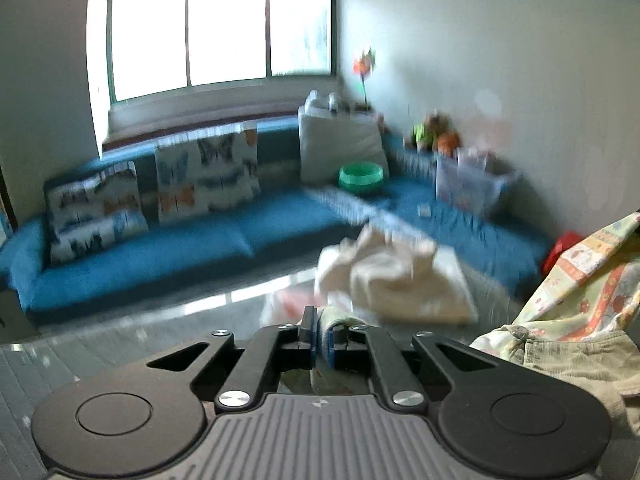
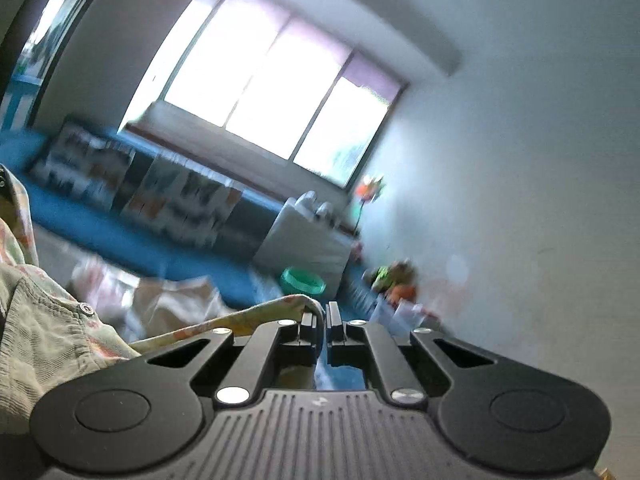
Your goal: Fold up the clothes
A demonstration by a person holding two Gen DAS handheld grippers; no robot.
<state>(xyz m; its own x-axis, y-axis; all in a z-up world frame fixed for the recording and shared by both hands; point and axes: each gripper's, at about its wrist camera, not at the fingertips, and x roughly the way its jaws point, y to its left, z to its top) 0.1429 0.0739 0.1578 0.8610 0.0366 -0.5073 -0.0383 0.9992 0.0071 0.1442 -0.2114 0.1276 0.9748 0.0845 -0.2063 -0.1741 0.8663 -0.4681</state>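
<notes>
— Both grippers up close: what have I got?

— My left gripper [image 1: 319, 330] is clenched on a fold of the patterned garment [image 1: 576, 304]; my right gripper [image 2: 325, 322] pinches its printed hem too. It hangs between them, lifted.

— And beyond it?

— Pale clothes [image 1: 394, 276] lie heaped on the glass table [image 1: 160, 320]. Behind, on the blue sofa [image 1: 200, 248], I see butterfly cushions [image 1: 206, 176], a green bowl [image 1: 361, 178] and a clear bin [image 1: 468, 186]; blur hides what either holds.
</notes>
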